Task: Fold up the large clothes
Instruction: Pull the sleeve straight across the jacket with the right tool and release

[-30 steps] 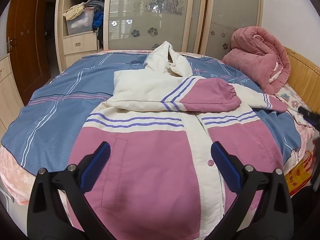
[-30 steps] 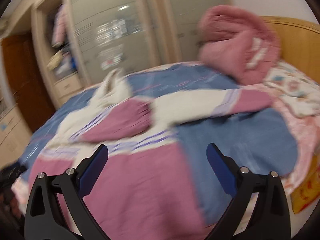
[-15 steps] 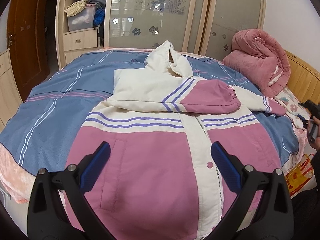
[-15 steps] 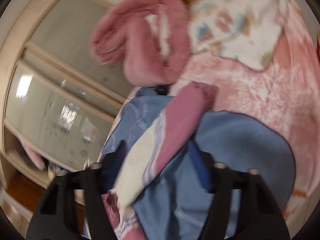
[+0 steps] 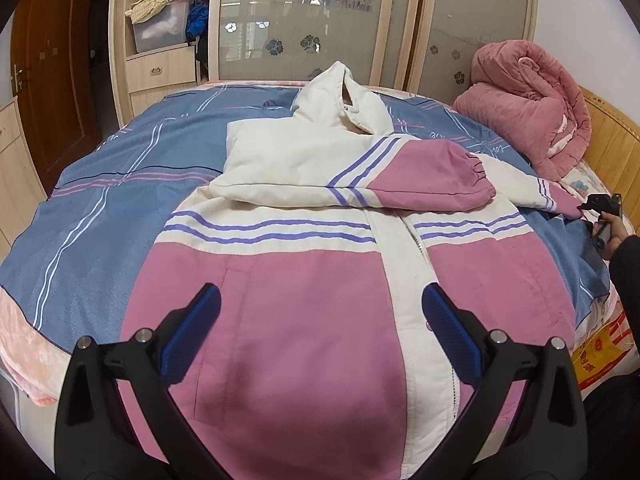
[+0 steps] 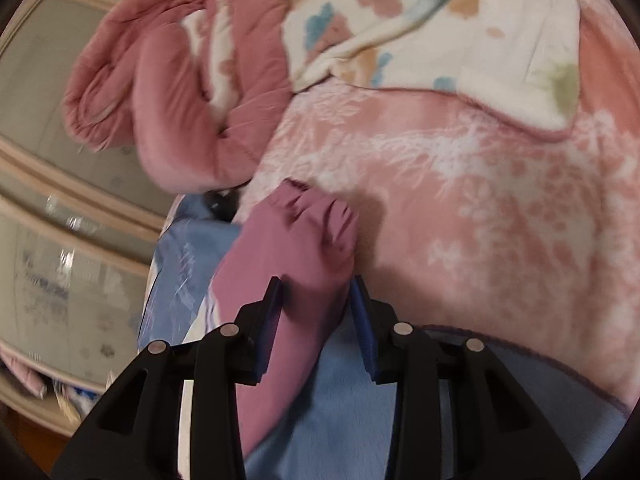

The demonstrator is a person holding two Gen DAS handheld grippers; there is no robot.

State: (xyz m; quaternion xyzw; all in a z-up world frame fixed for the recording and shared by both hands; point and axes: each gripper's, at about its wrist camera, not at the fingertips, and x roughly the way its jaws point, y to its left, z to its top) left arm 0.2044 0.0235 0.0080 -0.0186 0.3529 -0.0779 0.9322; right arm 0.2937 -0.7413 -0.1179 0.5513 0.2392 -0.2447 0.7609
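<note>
Hooded jacket (image 5: 304, 280) lay flat on the bed (image 5: 100, 208), one sleeve already folded across its chest. Right hand-held gripper (image 6: 316, 300) clamped the other sleeve's cuff (image 6: 304, 232), likely to fold it; left hand-held gripper (image 5: 320, 320) hovered spread apart over the hem.

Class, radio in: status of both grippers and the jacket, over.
Left gripper open, hovering over pink-and-white hooded padded jacket. Right gripper shut on pink sleeve cuff. Other sleeve already folded across chest. Rolled pink quilt lies beyond, not obstructing.
</note>
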